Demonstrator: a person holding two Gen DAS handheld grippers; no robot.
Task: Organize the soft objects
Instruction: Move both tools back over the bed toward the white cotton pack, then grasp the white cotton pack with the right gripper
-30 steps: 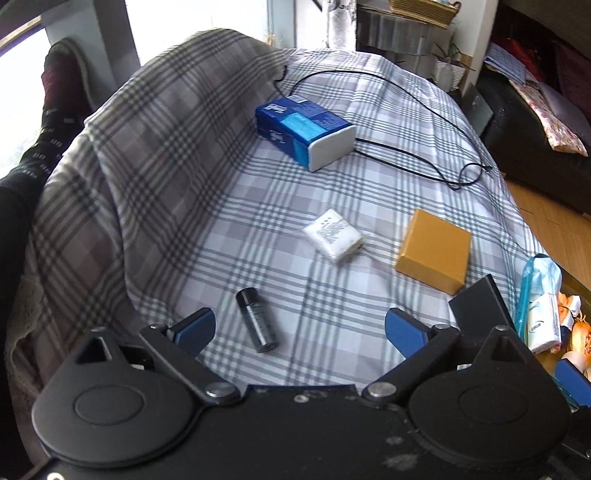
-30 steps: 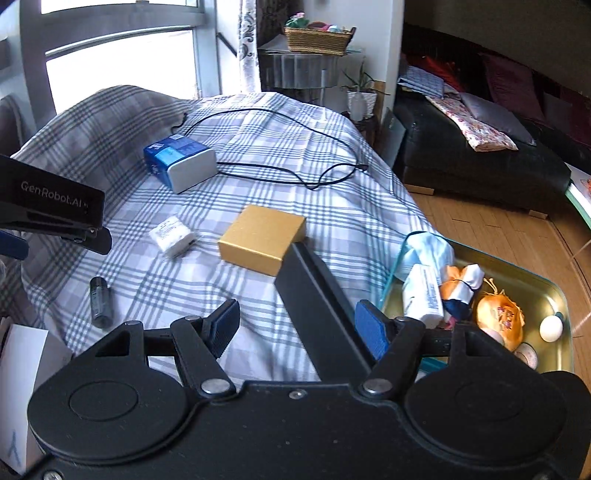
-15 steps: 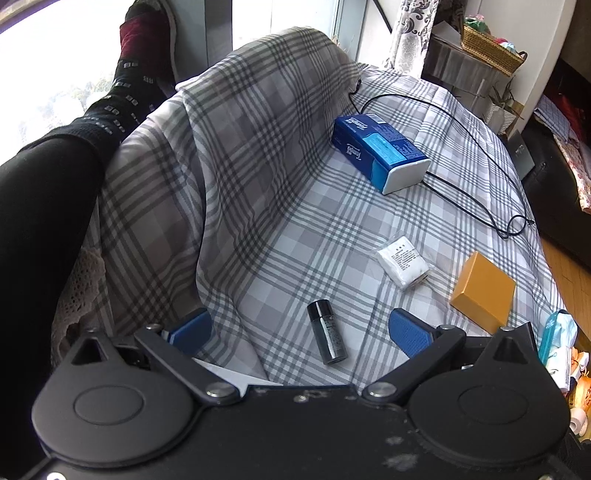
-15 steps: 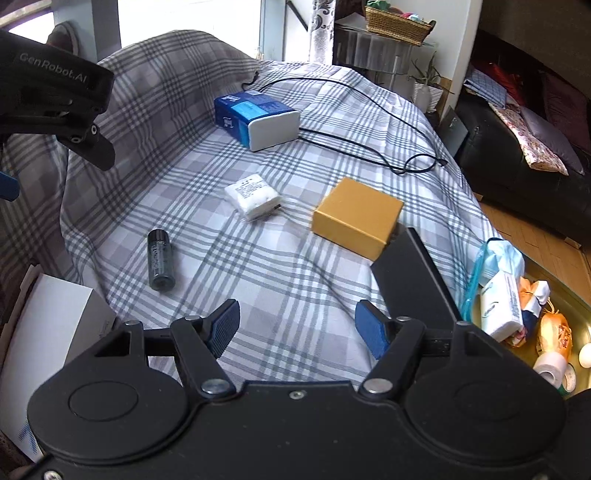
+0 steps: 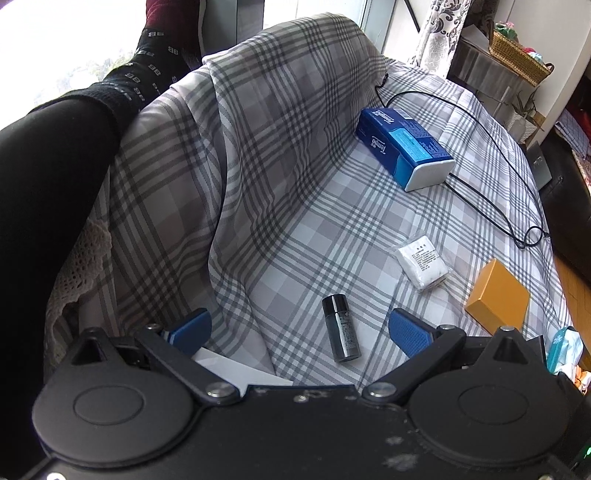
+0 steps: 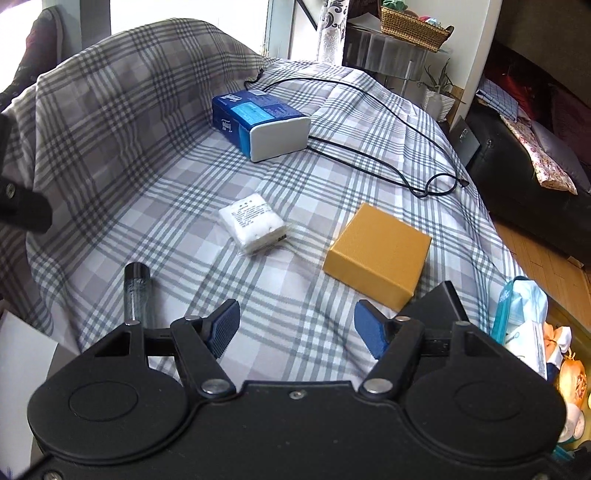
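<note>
Soft objects on the plaid cloth [image 6: 155,122]: a blue tissue pack [image 6: 258,122] at the far side, and a white cotton-pad packet [image 6: 253,221] in clear wrap near the middle. Tissue pack lies on its side, white end facing the right wrist camera; a black cable [image 6: 388,166] runs just behind and beside it, looping toward the right edge of the cloth.

Cotton-pad packet sits between a dark small bottle [image 6: 137,291] to its left and a mustard-yellow box [image 6: 376,254] to its right, apart from both. Bottle lies on its side, cap end pointing away.

Left gripper [image 5: 299,330]: jaws spread wide, nothing between the pads but cloth; the bottle [image 5: 340,328] lies just ahead of it, nearer the right-hand pad, not touched. Tissue pack [image 5: 402,147] and cotton-pad packet [image 5: 423,262] are further out in this view, yellow box [image 5: 496,301] at right.

Right gripper [image 6: 295,328]: jaws parted about halfway, empty, hovering over bare cloth in front of the cotton-pad packet and yellow box; no contact with either.

Low at the right edge of the right wrist view, a tray [image 6: 565,317] holding mixed items, including a light-blue wrapped pack [image 6: 524,306]; contents partly cut off. A person's dark sleeve [image 5: 48,177] fills the left side of the left wrist view. Wicker basket [image 6: 413,26] on a stand in the background
</note>
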